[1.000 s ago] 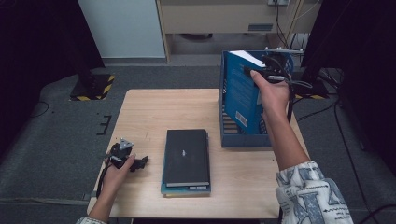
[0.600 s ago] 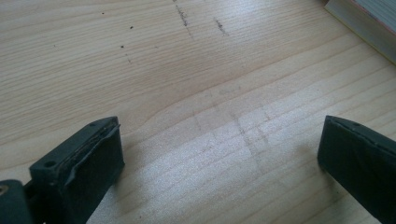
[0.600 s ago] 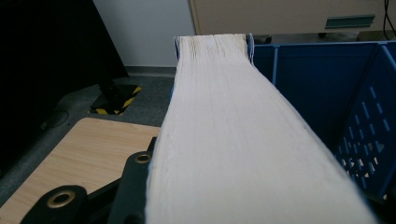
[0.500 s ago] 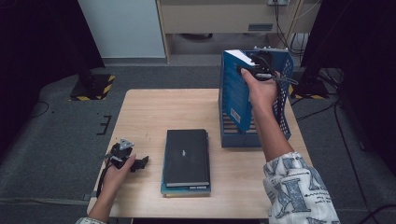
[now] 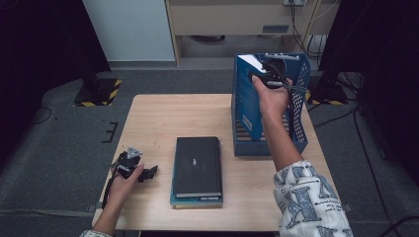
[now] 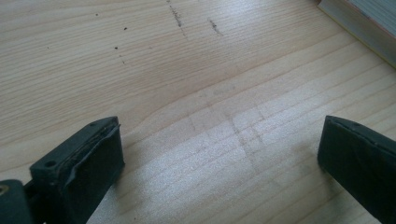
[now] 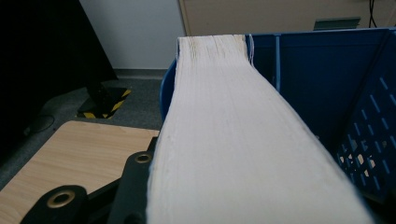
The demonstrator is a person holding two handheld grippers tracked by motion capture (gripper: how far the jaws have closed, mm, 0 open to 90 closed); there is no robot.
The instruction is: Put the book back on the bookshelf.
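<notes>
The wooden surface (image 5: 163,118) carries a blue file rack (image 5: 297,103) at its far right corner and a stack of two books (image 5: 197,170) lying flat near the middle, a black one on top. A blue book (image 5: 246,101) stands upright on edge in the rack's left part, its pale page block facing up in the right gripper view. The right gripper (image 5: 269,76) is clamped on the top of that book, jaws partly closed to the book's thickness, one jaw pressed against the cover. The step in hand looks like seating this book in the rack; next it likely needs lowering until it rests on the rack floor, then a release and a lift clear. The left gripper (image 5: 136,168) rests on the surface left of the stack, jaws wide apart and holding nothing.
</notes>
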